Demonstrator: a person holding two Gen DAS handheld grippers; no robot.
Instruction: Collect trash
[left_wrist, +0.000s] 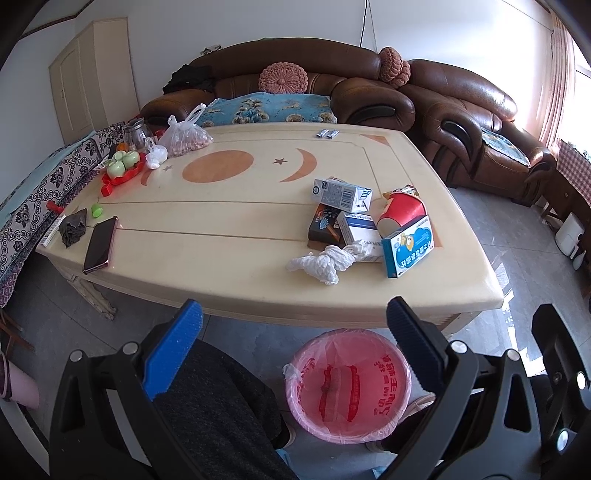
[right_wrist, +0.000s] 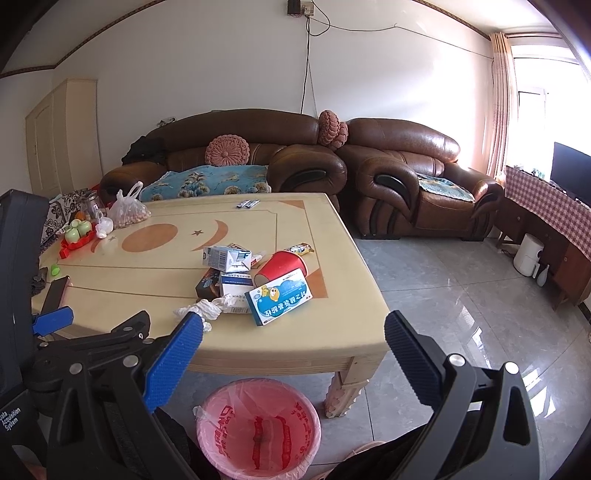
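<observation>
near the table's (left_wrist: 236, 229) front right corner lies the heap of trash: a crumpled white plastic bag (left_wrist: 325, 262) closest to the front edge, a blue medicine box (left_wrist: 408, 245) with a cartoon print just beside it on the right, a tipped red paper cup (left_wrist: 402, 212) behind that box, a white and blue box (left_wrist: 360, 230) and a dark box (left_wrist: 325, 223) touching one another in the middle, and a grey-blue carton (left_wrist: 341, 192) resting on top toward the centre. a snack wrapper (right_wrist: 303, 249) pokes out behind the cup. on the floor below the front edge stands a pink bin (left_wrist: 349, 384) lined with a pink printed bag — nothing much shows inside it.

the left gripper (left_wrist: 295, 321) hangs in front of the table with its blue-padded jaws spread wide and nothing between them; the right gripper (right_wrist: 293, 330) is likewise spread apart and holds nothing, above the bin and short of the front edge.

along the left edge lie a phone (left_wrist: 99, 245), a dark cloth (left_wrist: 75, 227) and a small green cap (left_wrist: 96, 211). at the far left corner sit a red tray (left_wrist: 122, 173) with green cups, a clear bag of nuts (left_wrist: 186, 134) and a glass jug (left_wrist: 135, 134). two small sachets (left_wrist: 327, 133) lie by the far edge. a brown leather sofa (left_wrist: 295, 81) stands beyond the table.
</observation>
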